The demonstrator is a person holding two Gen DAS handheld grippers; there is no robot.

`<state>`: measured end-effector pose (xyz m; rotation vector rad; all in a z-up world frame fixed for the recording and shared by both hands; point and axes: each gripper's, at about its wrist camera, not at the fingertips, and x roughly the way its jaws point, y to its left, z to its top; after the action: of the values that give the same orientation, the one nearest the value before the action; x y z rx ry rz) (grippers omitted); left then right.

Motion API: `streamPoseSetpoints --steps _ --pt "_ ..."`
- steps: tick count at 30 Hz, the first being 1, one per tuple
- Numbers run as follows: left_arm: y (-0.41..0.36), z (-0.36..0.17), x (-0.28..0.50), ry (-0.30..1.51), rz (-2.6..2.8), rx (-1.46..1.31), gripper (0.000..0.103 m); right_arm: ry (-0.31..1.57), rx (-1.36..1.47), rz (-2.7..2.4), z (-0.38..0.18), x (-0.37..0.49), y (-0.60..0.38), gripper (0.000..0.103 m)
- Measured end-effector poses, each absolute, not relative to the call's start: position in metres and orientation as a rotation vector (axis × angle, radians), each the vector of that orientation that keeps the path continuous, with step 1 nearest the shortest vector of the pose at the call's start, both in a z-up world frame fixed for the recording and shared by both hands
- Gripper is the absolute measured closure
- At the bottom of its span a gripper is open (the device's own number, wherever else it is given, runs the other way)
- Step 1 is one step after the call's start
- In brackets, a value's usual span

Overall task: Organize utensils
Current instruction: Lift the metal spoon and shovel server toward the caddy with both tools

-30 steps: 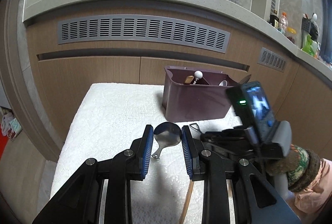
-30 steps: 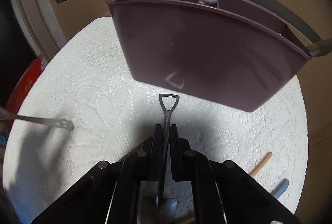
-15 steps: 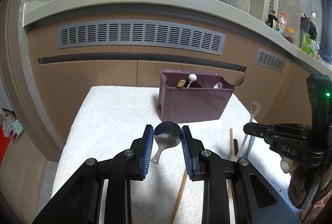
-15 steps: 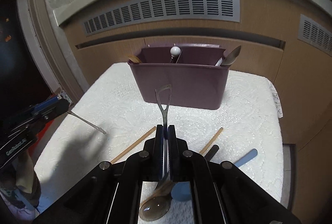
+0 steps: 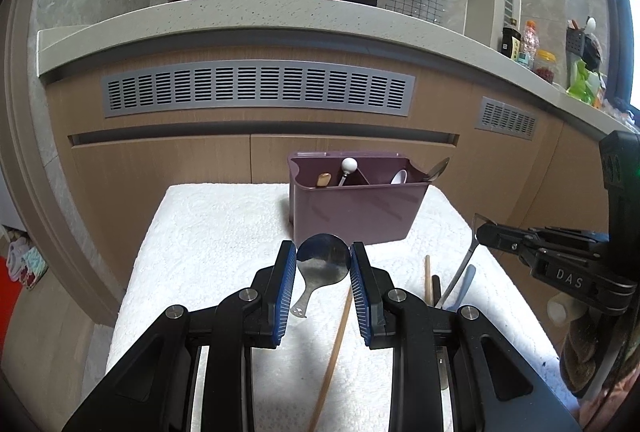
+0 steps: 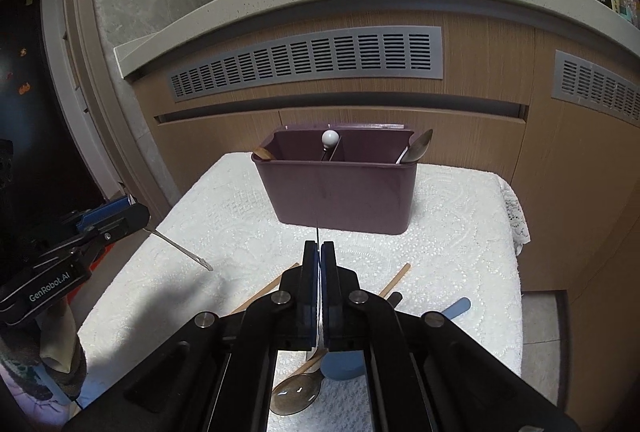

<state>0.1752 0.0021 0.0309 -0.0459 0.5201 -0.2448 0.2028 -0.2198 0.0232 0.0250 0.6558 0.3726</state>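
- The left gripper [image 5: 323, 259] is holding a round-bowled steel spoon [image 5: 322, 263] between its blue-padded jaws, above the white-clothed bench [image 5: 224, 232]
- The right gripper [image 6: 320, 255] is clamping a thin metal utensil handle [image 5: 466, 260] in nearly closed jaws
- The purple plastic utensil caddy [image 6: 336, 188] is standing at the bench's far edge, already holding spoons

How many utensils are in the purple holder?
4: wooden handle at the left end, white-knobbed utensil by the divider, white spoon and metal spoon at the right end. Others may be hidden inside.

Black jaws, blue ribbed pads [image 5: 286, 292], silver screws.
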Motion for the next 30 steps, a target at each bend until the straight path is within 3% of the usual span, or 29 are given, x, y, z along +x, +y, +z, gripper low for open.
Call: streamPoseSetpoints --steps 16,24,30 --pt "0.015 0.021 0.187 0.56 -0.231 -0.081 0.075 0.7 -0.033 0.405 -0.007 0.277 -0.187 0.102" --pt "0.015 0.042 0.186 0.515 -0.267 -0.11 0.075 0.56 -0.008 0.387 0.048 0.224 -0.201 0.102" --pt "0.001 0.128 0.209 0.404 -0.34 -0.11 0.075 0.43 -0.032 0.353 0.124 0.217 -0.209 0.102"
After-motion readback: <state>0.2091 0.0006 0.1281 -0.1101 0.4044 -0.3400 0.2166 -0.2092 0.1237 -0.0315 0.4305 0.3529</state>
